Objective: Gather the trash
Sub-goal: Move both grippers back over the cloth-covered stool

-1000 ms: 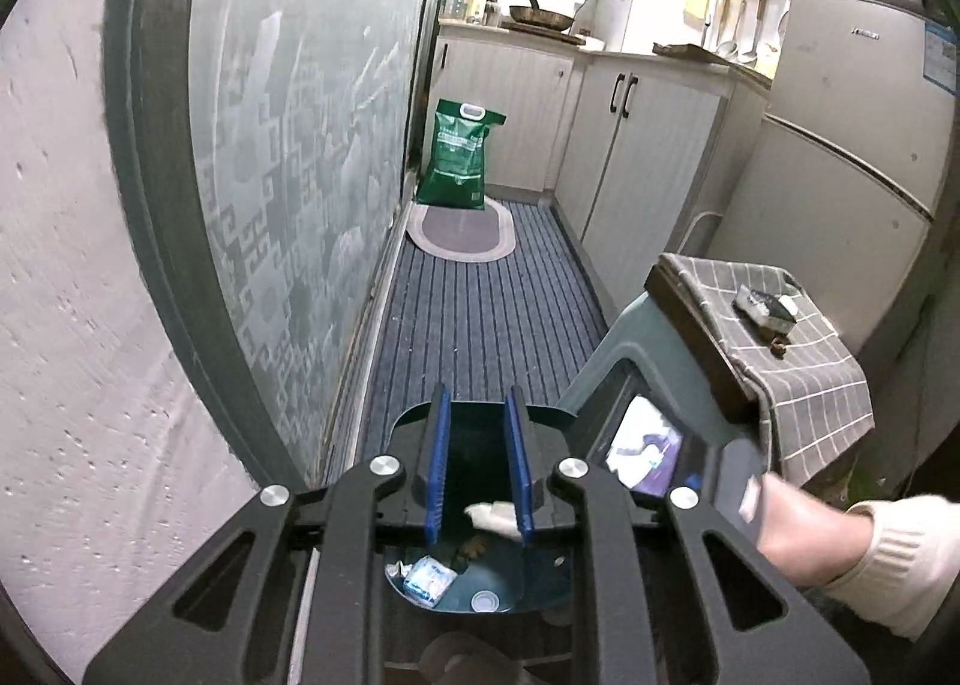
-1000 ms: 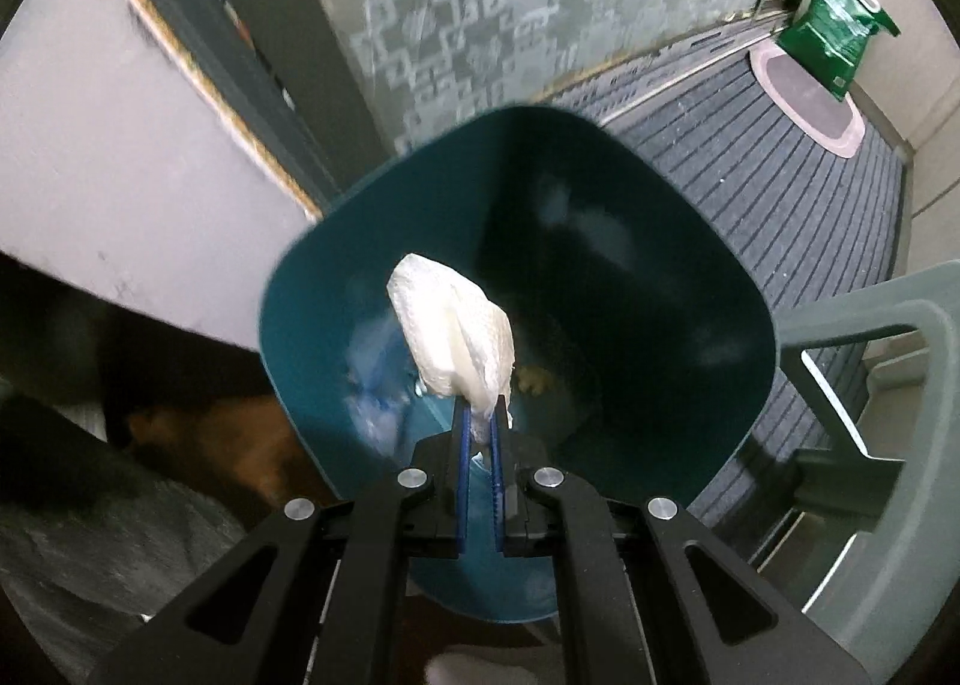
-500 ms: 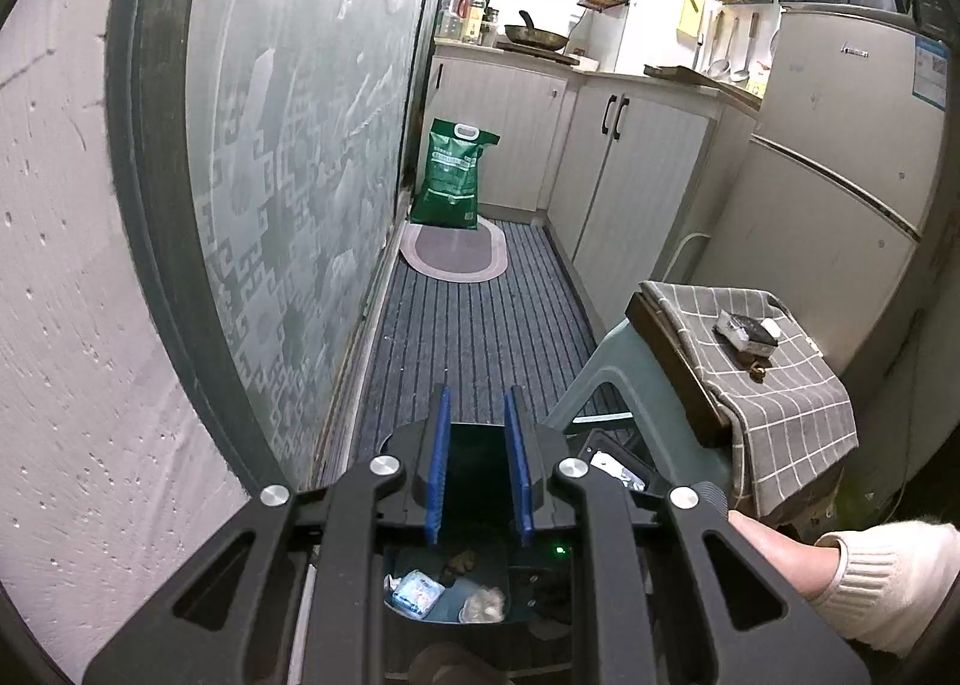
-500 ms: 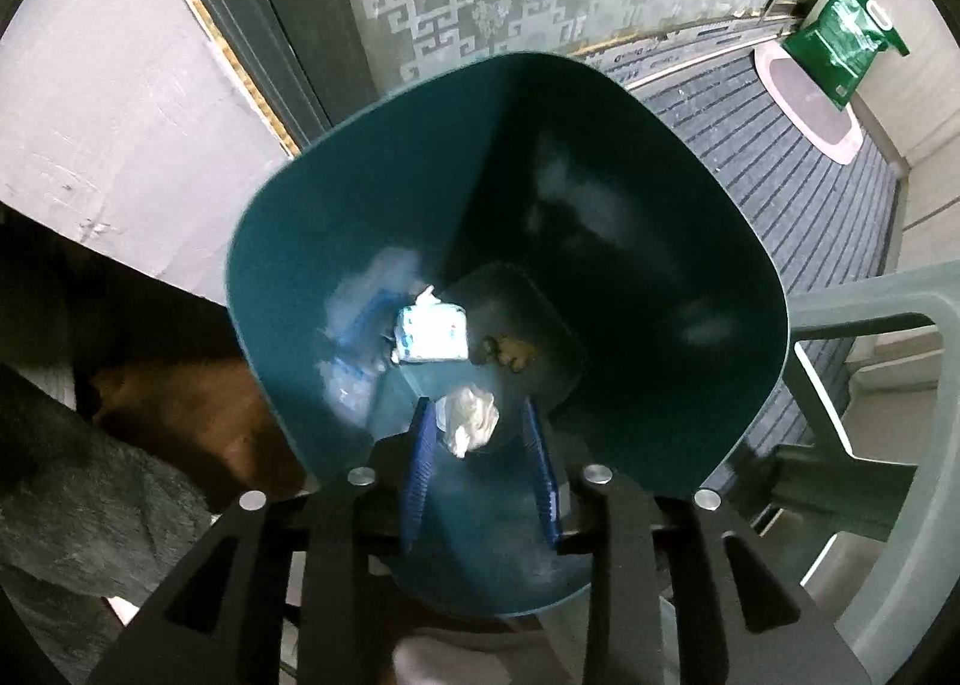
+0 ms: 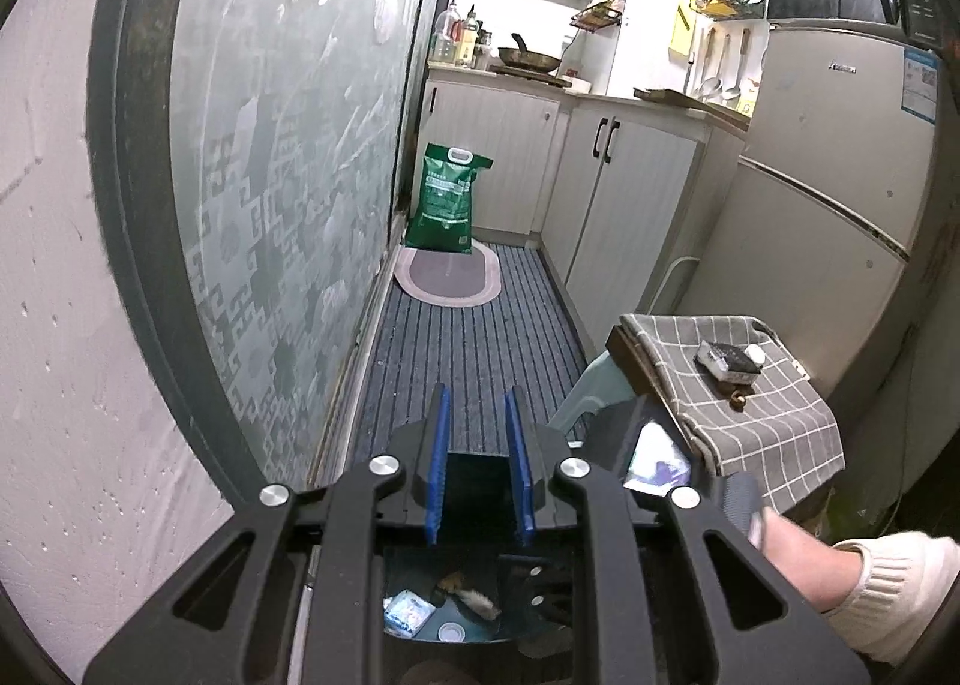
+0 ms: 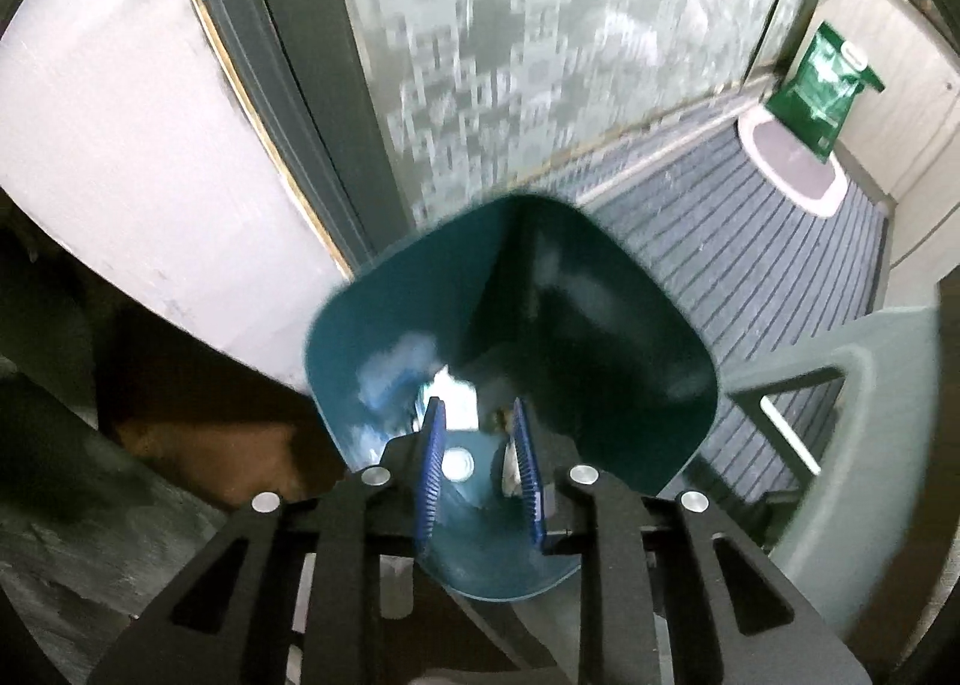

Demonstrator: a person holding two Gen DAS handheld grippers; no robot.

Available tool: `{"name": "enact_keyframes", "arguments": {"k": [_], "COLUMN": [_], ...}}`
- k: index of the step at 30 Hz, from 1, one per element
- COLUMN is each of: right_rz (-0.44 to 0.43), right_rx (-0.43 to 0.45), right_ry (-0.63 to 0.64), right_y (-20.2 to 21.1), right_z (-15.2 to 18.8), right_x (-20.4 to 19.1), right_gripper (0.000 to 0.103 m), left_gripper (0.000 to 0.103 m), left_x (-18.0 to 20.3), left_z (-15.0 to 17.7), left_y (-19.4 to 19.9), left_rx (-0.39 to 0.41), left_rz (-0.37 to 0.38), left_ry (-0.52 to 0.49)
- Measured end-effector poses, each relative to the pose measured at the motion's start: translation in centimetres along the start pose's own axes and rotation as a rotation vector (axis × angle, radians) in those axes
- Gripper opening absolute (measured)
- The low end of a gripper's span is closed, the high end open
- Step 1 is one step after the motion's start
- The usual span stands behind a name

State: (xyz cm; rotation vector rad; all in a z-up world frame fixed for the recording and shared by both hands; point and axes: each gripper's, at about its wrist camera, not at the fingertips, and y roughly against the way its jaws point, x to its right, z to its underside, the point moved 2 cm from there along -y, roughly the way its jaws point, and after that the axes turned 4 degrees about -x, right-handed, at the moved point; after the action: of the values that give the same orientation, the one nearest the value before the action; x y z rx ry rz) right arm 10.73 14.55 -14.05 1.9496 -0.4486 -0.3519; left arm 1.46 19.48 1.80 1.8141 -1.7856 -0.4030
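A teal trash bin stands on the floor below both grippers; it also shows in the left wrist view. Inside lie a crumpled white tissue, a blue-white wrapper and a small brown scrap. My right gripper is open and empty over the bin's mouth. My left gripper is open and empty above the bin, pointing down the kitchen aisle. On the stool's checked cloth lie a small dark packet with a white cap and a brown bit.
A frosted glass door runs along the left. A striped floor mat leads to an oval rug and a green bag. Cabinets and a fridge line the right. The pale green stool stands beside the bin.
My right gripper opened and let the white tissue fall into the bin, then drew up and back. My left gripper rose a little.
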Motion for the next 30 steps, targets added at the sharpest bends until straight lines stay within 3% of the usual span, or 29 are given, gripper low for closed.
{"name": "enact_keyframes", "arguments": {"k": [13,17,22,26,30], "right_rz": [0.034,0.073,0.107,0.134,0.161], "right_rx": [0.229,0.274,0.313,0.350,0.379], "right_ry": [-0.087,-0.128,-0.189,-0.252,-0.304], "right_y": [10.1,12.3,14.7,16.7,18.7], "right_z": [0.7,1.8,3.7,5.7,7.7], "right_x": [4.7,6.9,10.4,13.4,15.8], "right_gripper": [0.023,0.037,0.041,0.055,0.059], "left_gripper": [0.038,0.042,0.042,0.042,0.044], "left_x": [2.9,4.6,6.7,9.4,12.6], "left_z": [-1.5,-1.7,-1.5,-1.4,-1.0], "left_y": [-0.1,-1.2,-2.9,-4.7,-6.2], "left_rx": [0.041,0.030,0.005,-0.020,-0.048], "left_rz": [0.021,0.038,0.071,0.096,0.128], "left_ry": [-0.021,-0.038,-0.046,-0.074,-0.123]}}
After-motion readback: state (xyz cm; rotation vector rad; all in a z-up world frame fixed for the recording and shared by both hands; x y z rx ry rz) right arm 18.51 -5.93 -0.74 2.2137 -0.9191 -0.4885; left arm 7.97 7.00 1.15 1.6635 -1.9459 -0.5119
